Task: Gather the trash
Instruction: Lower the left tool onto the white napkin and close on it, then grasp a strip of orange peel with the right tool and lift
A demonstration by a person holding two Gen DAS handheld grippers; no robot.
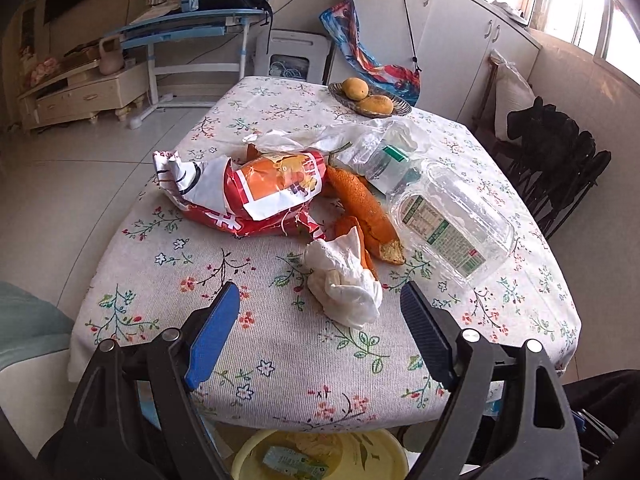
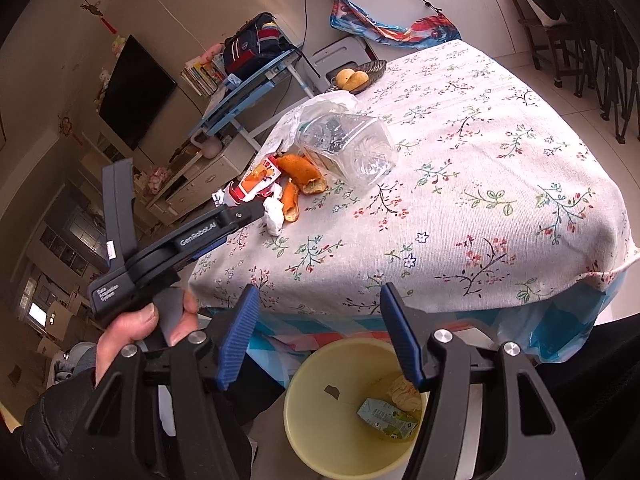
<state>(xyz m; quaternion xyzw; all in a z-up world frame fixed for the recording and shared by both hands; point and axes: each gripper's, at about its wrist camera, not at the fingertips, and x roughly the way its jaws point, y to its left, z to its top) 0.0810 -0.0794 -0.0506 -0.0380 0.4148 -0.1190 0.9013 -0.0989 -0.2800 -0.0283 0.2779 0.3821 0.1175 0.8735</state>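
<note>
A crumpled white tissue (image 1: 346, 280) lies on the floral tablecloth (image 1: 280, 340), just ahead of my open left gripper (image 1: 320, 296), whose jaws stand wide on either side of it without touching. Behind it lie orange peels (image 1: 362, 204), a red snack bag (image 1: 256, 192), a clear plastic jar (image 1: 452, 216) on its side and a crushed bottle (image 1: 384, 156). My right gripper (image 2: 316, 308) hangs open and empty over the yellow bin (image 2: 320, 412), which holds a small green carton (image 2: 384, 420) and a wad of paper (image 2: 404, 392). From the right wrist view, the tissue (image 2: 274, 214) sits at the left gripper's tip.
A woven dish with two yellow fruits (image 1: 370, 98) stands at the table's far edge. A thin plastic bag (image 1: 320, 136) lies behind the trash. A dark chair (image 1: 560, 168) is on the right, a blue desk (image 1: 192, 28) beyond. The bin (image 1: 320, 456) sits under the table's near edge.
</note>
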